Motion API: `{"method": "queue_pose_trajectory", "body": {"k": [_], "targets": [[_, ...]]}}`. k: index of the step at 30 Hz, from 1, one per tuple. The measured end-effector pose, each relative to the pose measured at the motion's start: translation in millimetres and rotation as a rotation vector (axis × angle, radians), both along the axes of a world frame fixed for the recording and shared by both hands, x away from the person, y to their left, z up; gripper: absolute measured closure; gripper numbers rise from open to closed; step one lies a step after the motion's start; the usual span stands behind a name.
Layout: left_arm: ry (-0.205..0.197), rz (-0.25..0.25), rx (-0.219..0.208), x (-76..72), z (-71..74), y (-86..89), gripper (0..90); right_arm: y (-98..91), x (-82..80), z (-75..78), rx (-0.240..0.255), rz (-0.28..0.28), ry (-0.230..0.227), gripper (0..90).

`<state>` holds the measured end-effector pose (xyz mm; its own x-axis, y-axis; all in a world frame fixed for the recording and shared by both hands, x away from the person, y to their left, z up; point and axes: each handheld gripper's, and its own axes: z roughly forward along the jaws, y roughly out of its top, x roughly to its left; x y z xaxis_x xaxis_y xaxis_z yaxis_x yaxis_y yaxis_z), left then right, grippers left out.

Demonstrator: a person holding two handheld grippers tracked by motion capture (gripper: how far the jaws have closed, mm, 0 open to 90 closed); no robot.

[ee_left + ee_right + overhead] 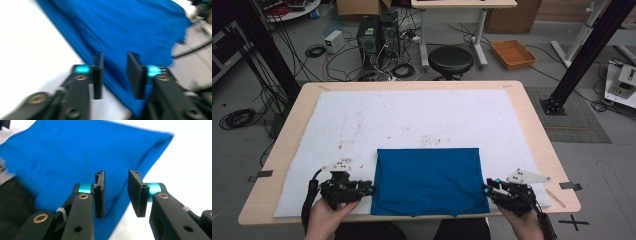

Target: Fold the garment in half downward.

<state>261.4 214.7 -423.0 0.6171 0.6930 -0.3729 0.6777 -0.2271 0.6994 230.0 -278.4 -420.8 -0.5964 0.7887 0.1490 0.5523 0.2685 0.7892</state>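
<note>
Both tongs [373, 189] [485, 189] stand apart, flanking the folded blue cloth [428, 181] between them.

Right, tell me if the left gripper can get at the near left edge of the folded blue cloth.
Probably yes: the left gripper sits right beside the folded blue cloth, its jaws apart with the cloth's edge in the gap, and nothing lies in between on the white table cover.
</note>
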Motion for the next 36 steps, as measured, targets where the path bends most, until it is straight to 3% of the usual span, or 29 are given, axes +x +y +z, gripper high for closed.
{"method": "queue_pose_trajectory", "body": {"k": [2, 4, 6, 10, 12, 13, 16, 18, 20, 23, 26, 30, 35, 36], "targets": [[-0.061, 0.041, 0.010, 13.8, 5.3, -2.6, 58.2, -0.6, 18.3, 5.4, -0.009, -0.039, -0.026, 65.8], [-0.128, 0.082, 0.048, 29.8, 9.2, -7.6, 55.0, -0.7, 41.7, 9.1, -0.001, -0.070, -0.033, 64.2], [-0.169, 0.109, 0.083, 47.0, 10.2, -13.1, 54.6, 0.5, 66.8, 9.9, 0.012, -0.108, -0.034, 63.5], [-0.188, 0.161, 0.121, 78.8, 3.3, -21.6, 54.0, 5.8, 114.7, 0.9, 0.014, -0.166, 0.006, 62.3], [-0.193, 0.182, 0.144, 90.2, -2.4, -23.9, 53.9, 7.5, 127.8, -4.7, 0.000, -0.190, 0.025, 62.2], [-0.177, 0.193, 0.142, 94.5, -5.4, -24.7, 53.9, 8.3, 133.1, -7.8, -0.012, -0.197, 0.035, 62.2], [-0.130, 0.182, 0.164, 101.9, -13.8, -26.7, 54.0, 9.4, 142.3, -17.1, -0.026, -0.204, 0.083, 61.9], [-0.104, 0.164, 0.203, 103.4, -17.3, -27.4, 54.2, 11.2, 144.4, -22.9, -0.037, -0.192, 0.095, 63.5], [-0.096, 0.157, 0.210, 102.9, -18.6, -28.6, 57.6, 14.0, 143.8, -26.7, -0.060, -0.170, 0.098, 68.7], [-0.121, 0.137, 0.248, 99.3, -18.8, -32.0, 71.7, 15.7, 141.1, -25.8, -0.077, -0.126, 0.086, 82.4], [-0.114, 0.123, 0.231, 99.1, -18.7, -32.5, 83.7, 17.1, 138.8, -24.1, -0.100, -0.108, 0.070, 86.3], [-0.127, 0.124, 0.222, 101.5, -18.9, -31.6, 85.9, 11.2, 142.4, -22.1, -0.078, -0.110, 0.050, 87.0], [-0.163, 0.147, 0.218, 114.8, -17.8, -32.7, 86.0, 7.7, 159.6, -16.0, -0.096, -0.104, 0.035, 87.1], [-0.168, 0.152, 0.215, 118.3, -17.2, -33.3, 86.0, 6.3, 165.5, -14.4, -0.078, -0.107, 0.034, 87.1]]}}
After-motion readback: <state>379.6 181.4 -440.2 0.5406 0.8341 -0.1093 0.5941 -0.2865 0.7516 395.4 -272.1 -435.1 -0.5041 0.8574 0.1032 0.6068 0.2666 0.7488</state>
